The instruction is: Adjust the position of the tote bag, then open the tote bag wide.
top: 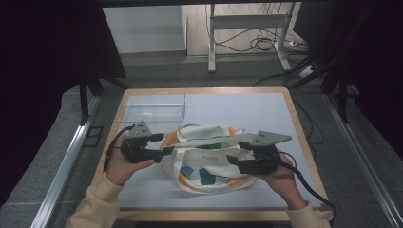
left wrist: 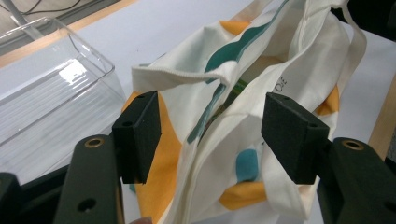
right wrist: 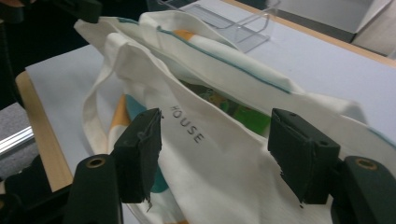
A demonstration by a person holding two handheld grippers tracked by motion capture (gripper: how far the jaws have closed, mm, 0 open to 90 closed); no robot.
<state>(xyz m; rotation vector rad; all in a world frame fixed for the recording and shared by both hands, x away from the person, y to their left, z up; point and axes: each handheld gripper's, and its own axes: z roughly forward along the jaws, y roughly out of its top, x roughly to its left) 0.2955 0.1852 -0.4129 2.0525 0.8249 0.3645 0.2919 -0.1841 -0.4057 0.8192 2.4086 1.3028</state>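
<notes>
Two hard black grippers flank a soft, crumpled canvas tote bag point(top: 206, 159).

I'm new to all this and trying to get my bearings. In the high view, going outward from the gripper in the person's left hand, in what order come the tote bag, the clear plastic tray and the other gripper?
From the left gripper:
1. Tote bag: right at its jaws, mid-table.
2. Clear plastic tray: just beyond, toward the far left corner.
3. Right gripper: across the bag, on the right side.
</notes>
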